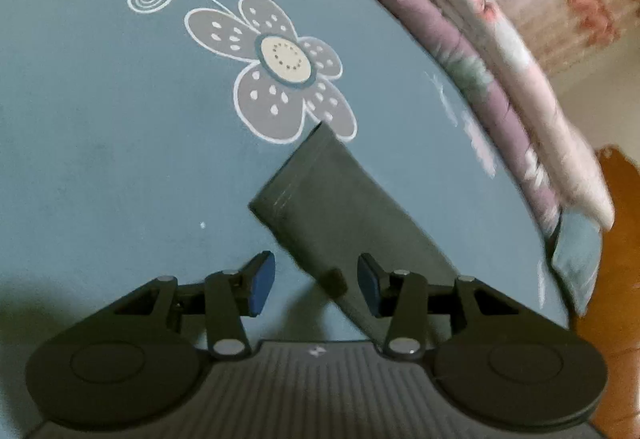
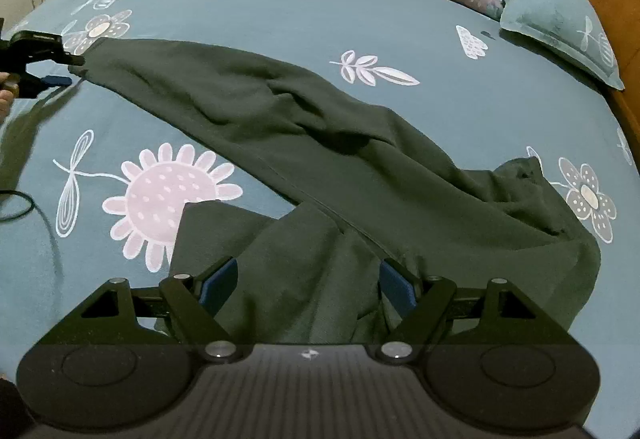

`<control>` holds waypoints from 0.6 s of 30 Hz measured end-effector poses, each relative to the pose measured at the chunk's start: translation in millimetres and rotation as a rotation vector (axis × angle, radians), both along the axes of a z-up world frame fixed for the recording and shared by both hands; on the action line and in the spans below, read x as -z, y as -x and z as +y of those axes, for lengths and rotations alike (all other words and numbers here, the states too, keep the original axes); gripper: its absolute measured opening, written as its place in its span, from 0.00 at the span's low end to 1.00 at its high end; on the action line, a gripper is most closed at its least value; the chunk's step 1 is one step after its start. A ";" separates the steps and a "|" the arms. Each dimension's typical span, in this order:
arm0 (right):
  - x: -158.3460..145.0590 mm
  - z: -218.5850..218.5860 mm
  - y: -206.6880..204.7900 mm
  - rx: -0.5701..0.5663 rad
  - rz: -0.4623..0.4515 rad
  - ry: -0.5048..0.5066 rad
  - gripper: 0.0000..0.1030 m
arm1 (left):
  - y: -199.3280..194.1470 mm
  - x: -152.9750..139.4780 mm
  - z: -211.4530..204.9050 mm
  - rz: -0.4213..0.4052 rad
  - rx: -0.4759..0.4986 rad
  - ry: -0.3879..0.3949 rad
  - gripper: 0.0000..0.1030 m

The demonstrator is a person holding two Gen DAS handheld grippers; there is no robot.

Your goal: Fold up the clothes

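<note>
The left gripper (image 1: pixel 316 289) is hanging with spread fingers over the dark green trousers' (image 2: pixel 320 143) leg cuff (image 1: pixel 316 191), while the right gripper (image 2: pixel 308 287) is hovering wide apart above the other leg on the flowered bedsheet (image 2: pixel 280 23).

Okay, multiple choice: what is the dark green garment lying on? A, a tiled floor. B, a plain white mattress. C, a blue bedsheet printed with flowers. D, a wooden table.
C: the dark green garment is spread across the blue bedsheet with white and pink flower prints.

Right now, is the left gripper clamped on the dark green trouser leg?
No: in the left wrist view the left gripper has both blue pads clear of the dark green trouser leg lying between them.
</note>
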State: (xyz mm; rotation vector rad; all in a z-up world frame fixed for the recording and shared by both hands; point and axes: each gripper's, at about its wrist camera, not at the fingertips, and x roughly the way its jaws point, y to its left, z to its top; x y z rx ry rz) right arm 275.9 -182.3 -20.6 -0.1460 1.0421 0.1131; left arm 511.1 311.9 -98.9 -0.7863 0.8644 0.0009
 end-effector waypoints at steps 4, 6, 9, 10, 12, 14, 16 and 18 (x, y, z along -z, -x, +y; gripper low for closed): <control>-0.8 1.3 0.5 -0.006 -0.001 -0.001 0.80 | -9.4 -0.1 -11.4 -0.022 -0.014 -0.084 0.23; -0.1 0.6 1.2 -0.003 0.000 0.001 0.80 | -12.6 -5.1 -20.8 -0.014 -0.007 -0.182 0.01; -0.2 -3.7 2.8 0.013 -0.004 0.005 0.80 | -10.4 -13.2 -21.1 0.008 -0.028 -0.278 0.01; -0.6 -5.9 3.5 0.020 -0.006 0.006 0.79 | -7.7 -15.6 -15.9 0.014 -0.035 -0.288 0.01; -1.8 -11.6 4.8 0.037 -0.011 0.006 0.79 | -2.0 -19.8 -5.3 0.026 -0.048 -0.306 0.02; -2.6 -18.5 6.4 0.055 -0.015 0.005 0.79 | 1.8 -25.7 -0.2 0.037 -0.041 -0.369 0.02; -2.3 -25.5 6.7 0.072 -0.014 0.001 0.79 | 10.1 -32.2 3.0 0.015 -0.014 -0.341 0.03; -0.8 -32.1 6.5 0.089 -0.014 -0.005 0.79 | 18.5 -38.9 2.6 -0.006 0.014 -0.315 0.09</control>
